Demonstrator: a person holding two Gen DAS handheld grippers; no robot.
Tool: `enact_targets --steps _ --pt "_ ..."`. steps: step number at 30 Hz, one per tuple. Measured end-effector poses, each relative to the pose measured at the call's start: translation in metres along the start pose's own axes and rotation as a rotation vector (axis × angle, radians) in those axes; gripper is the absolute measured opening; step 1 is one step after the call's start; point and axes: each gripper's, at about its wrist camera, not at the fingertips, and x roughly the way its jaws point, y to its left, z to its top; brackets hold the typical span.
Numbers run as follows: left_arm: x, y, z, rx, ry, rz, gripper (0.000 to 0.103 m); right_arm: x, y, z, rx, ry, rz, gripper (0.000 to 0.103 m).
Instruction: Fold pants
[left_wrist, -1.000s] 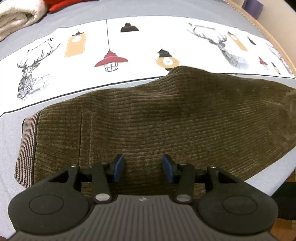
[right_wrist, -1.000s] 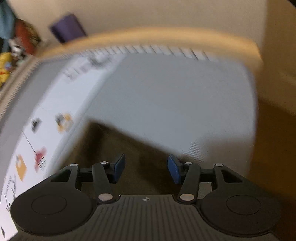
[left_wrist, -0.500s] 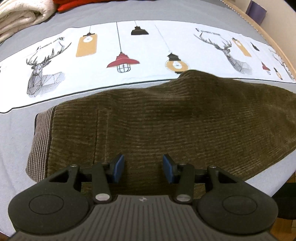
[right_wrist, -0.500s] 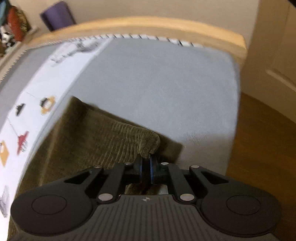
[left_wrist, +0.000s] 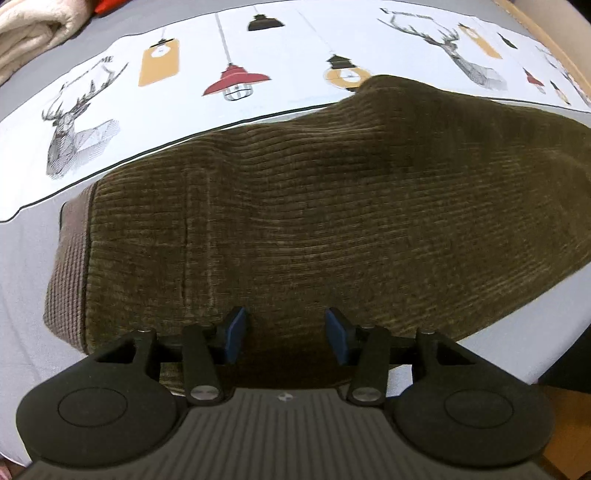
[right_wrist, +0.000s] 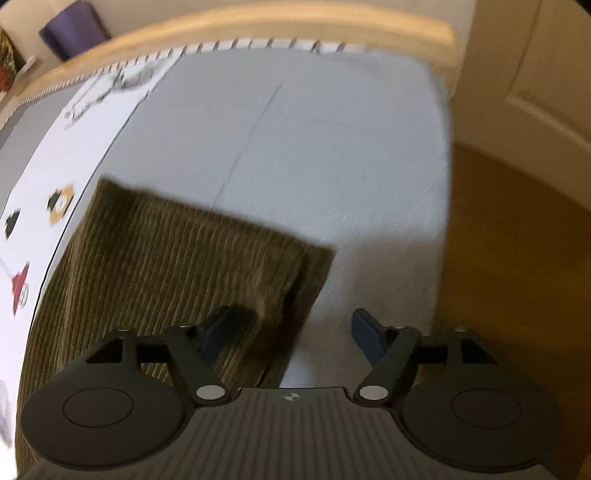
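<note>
In the left wrist view, a cream blanket (left_wrist: 29, 33) is bunched at the far left corner of the bed (left_wrist: 22, 280), well apart from the pants (left_wrist: 332, 221). Right of it, beyond the pants, runs the white printed band of the bed cover (left_wrist: 147, 107), with a deer head, an orange tag, a red lamp and a yellow lamp drawn on it. The olive corduroy pants lie flat on the bed, the ribbed grey-brown waistband (left_wrist: 68, 266) at their left end and the cloth stretching away to the right. The far edge of the pants overlaps the printed band just beside the yellow lamp. The left hand-held gripper (left_wrist: 286, 334) hangs over the near edge of the pants, jaws spread wide with nothing between them.

In the right wrist view, which is blurred, the right-hand end of the pants (right_wrist: 177, 266) lies on plain grey bedding (right_wrist: 314, 147). The right hand-held gripper (right_wrist: 291, 332) is spread wide at that end, its left pad (right_wrist: 218, 328) over the cloth and its right pad (right_wrist: 365, 332) over the bedding; whether the left pad touches the cloth cannot be told. Right of the bed is wooden floor (right_wrist: 517, 258), and beyond that a pale door (right_wrist: 535, 74).
</note>
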Motion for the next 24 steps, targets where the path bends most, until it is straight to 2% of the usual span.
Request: enact_targets --steps 4,7,9,10,13,18,21,24 --pt "-0.003 -0.004 0.005 -0.001 -0.016 -0.016 0.056 0.005 0.01 -0.001 -0.054 -0.009 0.0 0.084" --pt "-0.005 -0.003 0.01 -0.015 -0.027 -0.018 0.056 0.007 0.016 -0.002 -0.105 -0.021 -0.008 0.072" --pt "-0.007 -0.003 0.013 -0.026 -0.036 -0.021 0.056 0.002 0.024 -0.004 -0.146 -0.043 0.015 0.028" --pt "-0.007 -0.002 0.014 -0.029 -0.04 -0.021 0.056 -0.001 0.026 -0.004 -0.153 -0.05 0.03 0.018" --pt "-0.009 -0.004 0.017 -0.029 -0.048 -0.025 0.056 -0.012 0.033 -0.005 -0.171 -0.075 0.052 0.016" --pt "-0.016 -0.007 0.021 -0.032 -0.07 -0.037 0.056 -0.044 0.029 -0.001 -0.068 -0.125 0.113 0.015" --pt "-0.021 -0.007 0.023 -0.043 -0.087 -0.045 0.056 -0.088 0.056 -0.015 -0.166 -0.239 0.162 0.014" --pt "-0.025 -0.008 0.023 -0.043 -0.1 -0.051 0.056 -0.151 0.093 -0.051 -0.344 -0.409 0.263 0.014"
